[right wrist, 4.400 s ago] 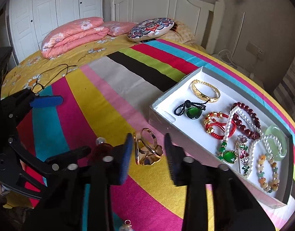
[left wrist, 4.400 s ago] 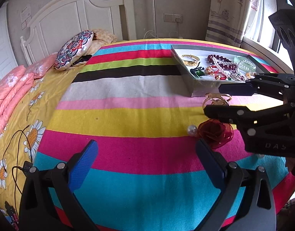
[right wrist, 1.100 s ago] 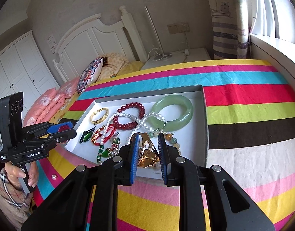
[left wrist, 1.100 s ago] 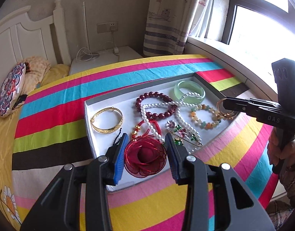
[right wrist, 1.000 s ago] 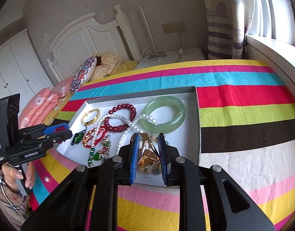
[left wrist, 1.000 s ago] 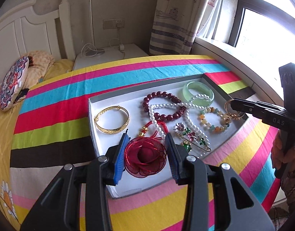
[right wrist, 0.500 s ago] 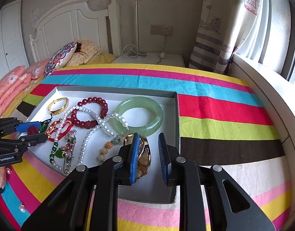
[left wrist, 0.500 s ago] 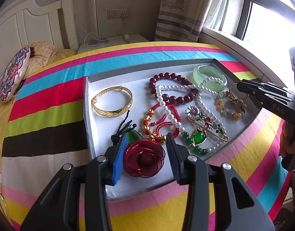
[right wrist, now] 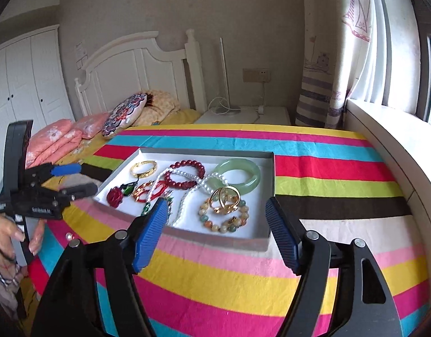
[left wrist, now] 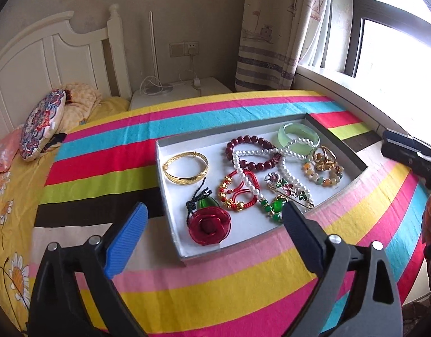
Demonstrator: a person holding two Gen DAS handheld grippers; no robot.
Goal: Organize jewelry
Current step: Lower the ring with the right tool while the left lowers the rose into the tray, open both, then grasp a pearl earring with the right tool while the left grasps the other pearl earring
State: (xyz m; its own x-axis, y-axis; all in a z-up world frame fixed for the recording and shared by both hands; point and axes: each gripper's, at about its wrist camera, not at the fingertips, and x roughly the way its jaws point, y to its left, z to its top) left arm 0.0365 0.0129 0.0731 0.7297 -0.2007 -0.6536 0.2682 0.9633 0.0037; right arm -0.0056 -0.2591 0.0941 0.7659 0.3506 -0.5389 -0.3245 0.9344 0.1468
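Both claws stand wide open with nothing between their blue-padded fingers. The left claw point(left wrist: 214, 234) hangs above the near edge of a shallow grey box point(left wrist: 170, 196) with a white floor, which lies on a bed covered by a striped spread point(left wrist: 103, 168). The right claw point(right wrist: 217, 231) hovers over the box's near rim as its own camera sees it, and its tip shows at the right edge of the left wrist view.

Inside the box, a red wire rose point(left wrist: 210, 225) lies flat in the corner nearest the left claw, touching a green pendant on a dark cord point(left wrist: 205, 202). Beyond it rests a gold bangle point(left wrist: 185, 167). A dark red bead bracelet point(left wrist: 253, 153) sits toward the far wall, crossed by a white pearl strand point(left wrist: 250, 179) that also runs over a red cord bracelet with gold beads point(left wrist: 238, 192). A pale green jade bangle point(left wrist: 298, 137) occupies the far right corner. A gold ring ornament point(right wrist: 225, 198) lies on top of a bracelet of mixed pastel beads point(right wrist: 224, 220), just ahead of the right claw. A flower brooch point(left wrist: 288, 188) lies beside the pearl strand.

On the spread outside the box, near the left hand point(right wrist: 13, 231), a small pearl-like bead point(right wrist: 68, 236) lies alone. A patterned round cushion point(right wrist: 125, 113) sits near the white headboard point(right wrist: 136, 64).
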